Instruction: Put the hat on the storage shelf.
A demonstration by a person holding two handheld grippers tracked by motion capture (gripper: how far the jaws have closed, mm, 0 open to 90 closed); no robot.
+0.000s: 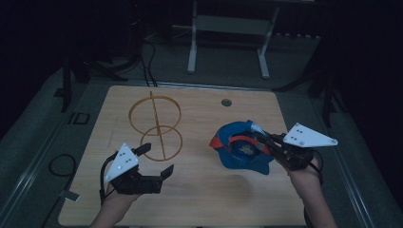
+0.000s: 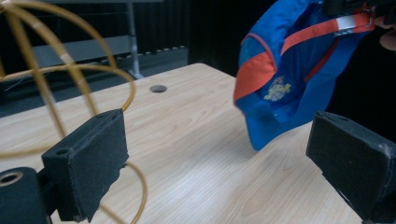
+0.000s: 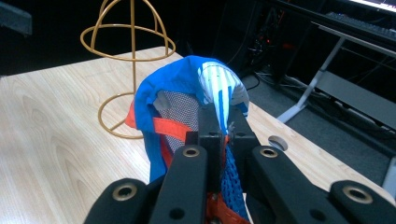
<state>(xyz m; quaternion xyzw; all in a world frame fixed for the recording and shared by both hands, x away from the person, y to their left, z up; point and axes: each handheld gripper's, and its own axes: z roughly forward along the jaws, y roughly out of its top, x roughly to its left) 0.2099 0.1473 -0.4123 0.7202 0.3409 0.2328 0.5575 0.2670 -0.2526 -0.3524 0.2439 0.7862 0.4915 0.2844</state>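
A blue cap (image 1: 240,151) with orange trim hangs just above the right half of the table, my right gripper (image 1: 264,141) shut on its back edge. In the right gripper view the closed jaws pinch the cap (image 3: 187,100) at its blue fabric and orange strap (image 3: 169,127). A gold wire hat stand (image 1: 156,126) rises at the table's centre-left. My left gripper (image 1: 156,161) is open beside the stand's base ring, holding nothing. In the left gripper view, the cap (image 2: 285,74) hangs ahead between the wide-apart pads (image 2: 88,163), and the stand (image 2: 60,74) is at the left.
The wooden table (image 1: 199,199) has a round cable hole (image 1: 226,102) near its far edge. Beyond it stands a white frame (image 1: 228,33) on the floor, with cables (image 1: 147,61) to its left. The person's forearms enter from the bottom edge.
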